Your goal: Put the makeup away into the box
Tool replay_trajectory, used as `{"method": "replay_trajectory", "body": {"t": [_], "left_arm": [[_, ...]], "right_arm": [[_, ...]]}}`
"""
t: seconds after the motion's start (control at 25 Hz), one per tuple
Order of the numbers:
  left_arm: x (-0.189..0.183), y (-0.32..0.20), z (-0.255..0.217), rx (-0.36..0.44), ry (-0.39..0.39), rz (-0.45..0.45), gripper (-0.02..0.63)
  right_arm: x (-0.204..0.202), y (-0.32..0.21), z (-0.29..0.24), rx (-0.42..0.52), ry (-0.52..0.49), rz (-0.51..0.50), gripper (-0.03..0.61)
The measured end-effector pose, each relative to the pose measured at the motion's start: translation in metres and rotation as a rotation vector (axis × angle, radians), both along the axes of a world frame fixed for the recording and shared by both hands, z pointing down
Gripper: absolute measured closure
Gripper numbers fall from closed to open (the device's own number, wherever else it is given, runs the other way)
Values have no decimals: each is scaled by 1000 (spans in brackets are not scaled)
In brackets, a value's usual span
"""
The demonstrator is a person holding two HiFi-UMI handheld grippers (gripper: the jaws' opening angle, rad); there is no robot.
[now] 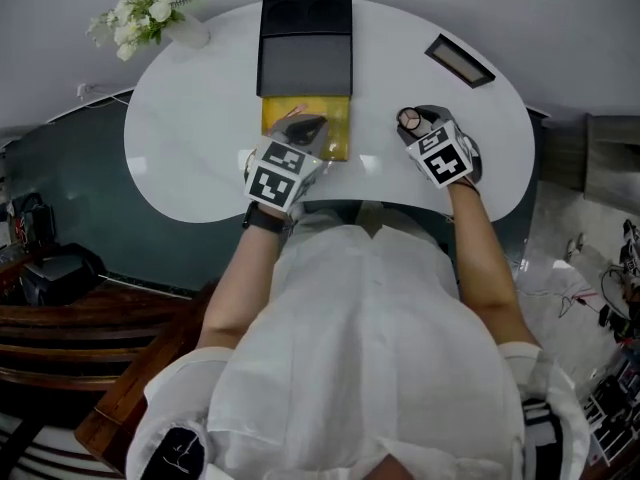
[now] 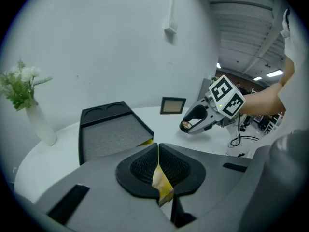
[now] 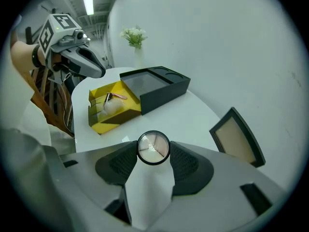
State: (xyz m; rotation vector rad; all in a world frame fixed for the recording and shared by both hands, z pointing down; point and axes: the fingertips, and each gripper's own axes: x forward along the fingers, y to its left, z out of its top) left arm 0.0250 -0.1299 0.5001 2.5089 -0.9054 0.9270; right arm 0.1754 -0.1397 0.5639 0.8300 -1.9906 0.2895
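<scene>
— Where is the yellow box (image 1: 337,140) found?

— It is set on the white table (image 1: 190,148), at the near middle, with a black tray (image 1: 305,56) touching its far side. Pale makeup pieces (image 3: 110,106) are seen inside it.

— How is the left gripper (image 1: 305,128) placed?

— It is closed on the near wall of the box; the thin yellow card is pinched between its jaws.

— And the right gripper (image 3: 153,150)?

— A round compact (image 3: 153,147) is clamped between its jaws, held above the table to the right of the box, apart from it.

— What else is seen?

— A rectangular palette (image 1: 459,60) is left on the far right, and a vase of white flowers (image 1: 140,18) on the far left.
</scene>
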Motion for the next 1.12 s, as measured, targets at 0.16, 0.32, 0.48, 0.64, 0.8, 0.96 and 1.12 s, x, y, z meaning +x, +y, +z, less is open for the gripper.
{"method": "replay_trajectory", "body": {"t": [0.16,0.32,0.48,0.64,0.8,0.96,1.12], "left_arm": [[-51,-9,2,-3,-5,-91,592],[-92,-12,6,-14,-4,-148,592],[-120,-14,8,-27,-2,-171,592],[-139,-18,9,-33,15,-176,592],[-159,-22,11,-38,15,-178,592],[-175,-27,11,-41,16,-176,592],[-186,-30,12,-44,17,-174,592]], "right_arm": [[-47,-9,-10,6,-14,-67,373],[-90,-13,-12,-7,-22,-118,371],[-127,-16,-11,-27,-25,-161,371],[-159,-18,-7,-51,-32,-188,371],[-188,-21,0,-70,-21,-219,371],[-212,-21,12,-99,-2,-244,371],[-224,-21,25,-113,32,-265,371]]}}
